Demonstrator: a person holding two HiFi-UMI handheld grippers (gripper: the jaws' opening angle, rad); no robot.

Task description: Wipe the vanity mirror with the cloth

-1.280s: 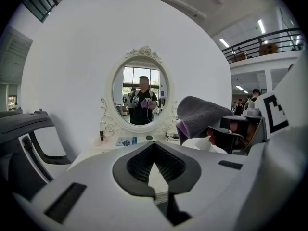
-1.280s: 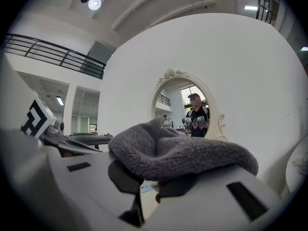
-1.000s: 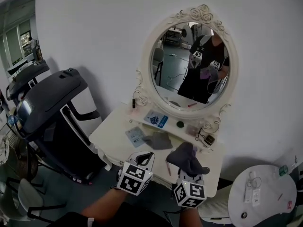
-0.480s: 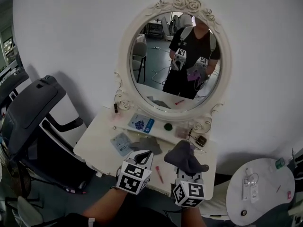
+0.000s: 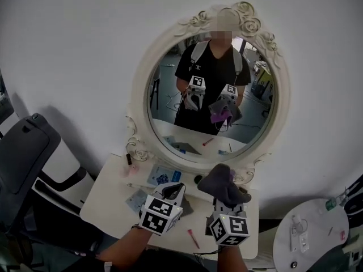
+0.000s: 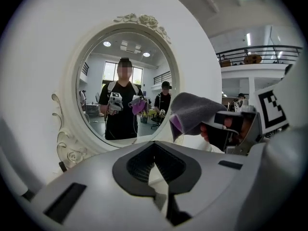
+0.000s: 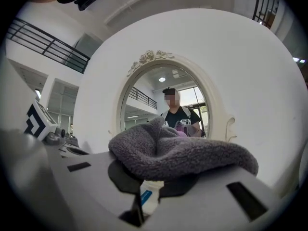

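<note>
The oval vanity mirror (image 5: 212, 89) in its white carved frame hangs straight ahead and reflects the person and both grippers. A grey cloth (image 5: 223, 186) is bunched over the jaws of my right gripper (image 5: 227, 202), which is shut on it, just below the mirror's lower rim. In the right gripper view the cloth (image 7: 178, 153) drapes across the jaws with the mirror (image 7: 163, 105) beyond. My left gripper (image 5: 172, 191) is beside it on the left, shut and holding nothing. The left gripper view shows its jaws (image 6: 155, 170) closed, the mirror (image 6: 127, 90) ahead and the cloth (image 6: 192, 112) to the right.
A white vanity table (image 5: 108, 200) under the mirror carries printed cards (image 5: 161, 177) and a red pen (image 5: 193, 238). A black machine (image 5: 22, 157) stands at the left. At the lower right is a round white table (image 5: 309, 239).
The head view has swung toward the mirror, which now sits larger and more central. Both grippers are nearer its lower rim, with the cloth still held in the right one.
</note>
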